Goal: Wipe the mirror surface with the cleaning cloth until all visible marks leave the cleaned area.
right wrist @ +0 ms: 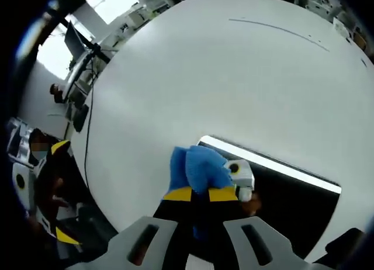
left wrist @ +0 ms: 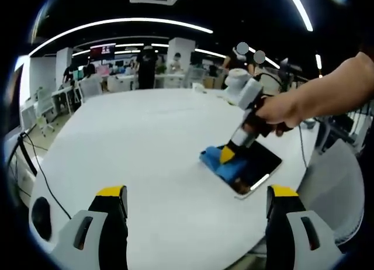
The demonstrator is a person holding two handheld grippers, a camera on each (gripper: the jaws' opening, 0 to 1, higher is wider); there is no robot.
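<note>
Your right gripper presses one blue cloth, pinched between its jaws, onto one mirror lying flat on the white table. The cloth sits on the mirror's near-left end; the rest of the glass lies uncovered. Keep the cloth flat and sweep along the mirror toward its far end, overlapping passes. Your left gripper hovers well apart from the mirror, jaws wide and empty.
</note>
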